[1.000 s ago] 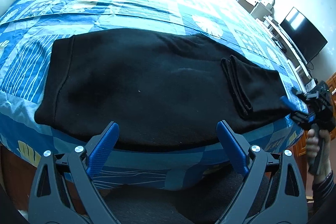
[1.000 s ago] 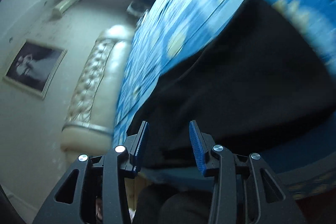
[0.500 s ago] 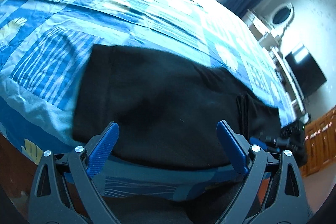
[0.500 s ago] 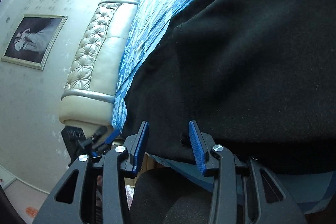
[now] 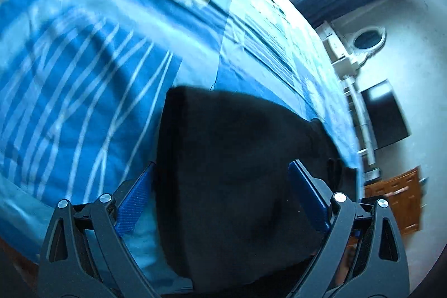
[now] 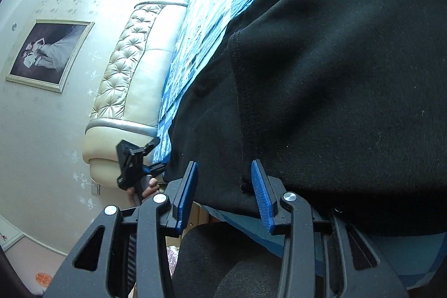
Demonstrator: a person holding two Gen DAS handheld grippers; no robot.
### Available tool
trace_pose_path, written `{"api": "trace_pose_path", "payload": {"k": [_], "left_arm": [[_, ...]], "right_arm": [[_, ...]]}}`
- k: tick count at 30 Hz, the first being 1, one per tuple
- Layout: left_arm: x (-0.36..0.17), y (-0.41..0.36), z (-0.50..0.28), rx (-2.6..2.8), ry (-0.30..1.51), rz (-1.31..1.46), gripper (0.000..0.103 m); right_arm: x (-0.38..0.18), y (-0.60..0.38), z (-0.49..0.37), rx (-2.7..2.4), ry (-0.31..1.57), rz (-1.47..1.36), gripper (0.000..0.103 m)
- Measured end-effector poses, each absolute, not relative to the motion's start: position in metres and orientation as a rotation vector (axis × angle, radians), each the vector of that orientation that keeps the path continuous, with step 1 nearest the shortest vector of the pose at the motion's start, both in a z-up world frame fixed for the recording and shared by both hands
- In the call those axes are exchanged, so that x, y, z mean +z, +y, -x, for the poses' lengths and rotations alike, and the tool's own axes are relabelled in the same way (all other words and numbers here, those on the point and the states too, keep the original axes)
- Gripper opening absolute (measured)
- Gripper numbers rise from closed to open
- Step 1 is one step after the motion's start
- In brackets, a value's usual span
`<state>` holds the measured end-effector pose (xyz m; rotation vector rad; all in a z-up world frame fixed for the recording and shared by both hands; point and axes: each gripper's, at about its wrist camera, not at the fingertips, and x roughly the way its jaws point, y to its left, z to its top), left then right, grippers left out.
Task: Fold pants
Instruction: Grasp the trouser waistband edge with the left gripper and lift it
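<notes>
Black pants [image 5: 237, 158] lie flat on the blue patterned bedspread [image 5: 83, 60], near the bed's front edge. My left gripper [image 5: 223, 186] is wide open at the waistband end, and the cloth reaches in between its blue pads without touching them. In the right wrist view the pants [image 6: 335, 88] fill the right side, with one leg folded back over the other. My right gripper [image 6: 223, 186] stands partly open at the near edge, with the folded cuff's edge just beyond the tips. That view also shows the left gripper [image 6: 145, 158] at the far corner of the pants, held by a hand [image 6: 148, 190].
A cream tufted headboard [image 6: 134, 69] and a framed picture [image 6: 47, 52] stand at the bed's head. A dark TV [image 5: 388, 113], a white dresser with an oval mirror [image 5: 366, 41] and a wooden cabinet [image 5: 396, 203] line the far wall. The person's dark lap [image 6: 223, 256] is below the bed edge.
My left gripper has swung left along the pants to the waistband end, dropped closer and rolled. The right gripper came in to the near edge, then held still with its jaws unchanged.
</notes>
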<state>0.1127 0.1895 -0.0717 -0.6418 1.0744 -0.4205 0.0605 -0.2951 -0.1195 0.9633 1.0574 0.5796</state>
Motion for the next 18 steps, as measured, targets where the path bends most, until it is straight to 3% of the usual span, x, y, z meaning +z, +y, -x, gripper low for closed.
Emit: {"api": "trace_pose_path", "payload": {"k": [9,14,15,17,18], "left_arm": [[-0.096,0.209,-0.061,-0.538,1.004,0.995,0.092],[-0.102,0.193,-0.062,-0.507,1.069,1.001,0.044],[-0.1,0.187,-0.063,-0.5,1.077,0.958,0.04],[-0.095,0.177,-0.064,-0.478,1.095,0.886,0.02],[-0.094,0.174,-0.064,-0.47,1.097,0.869,0.018]], "right_arm": [[-0.122,-0.301,-0.06,0.589,1.054,-0.981,0.04],[-0.123,-0.303,-0.059,0.588,1.052,-1.008,0.041],[-0.123,-0.303,-0.058,0.592,1.051,-1.015,0.042],[-0.122,-0.303,-0.058,0.612,1.046,-1.024,0.047],[-0.122,-0.303,-0.058,0.619,1.046,-1.021,0.051]]}}
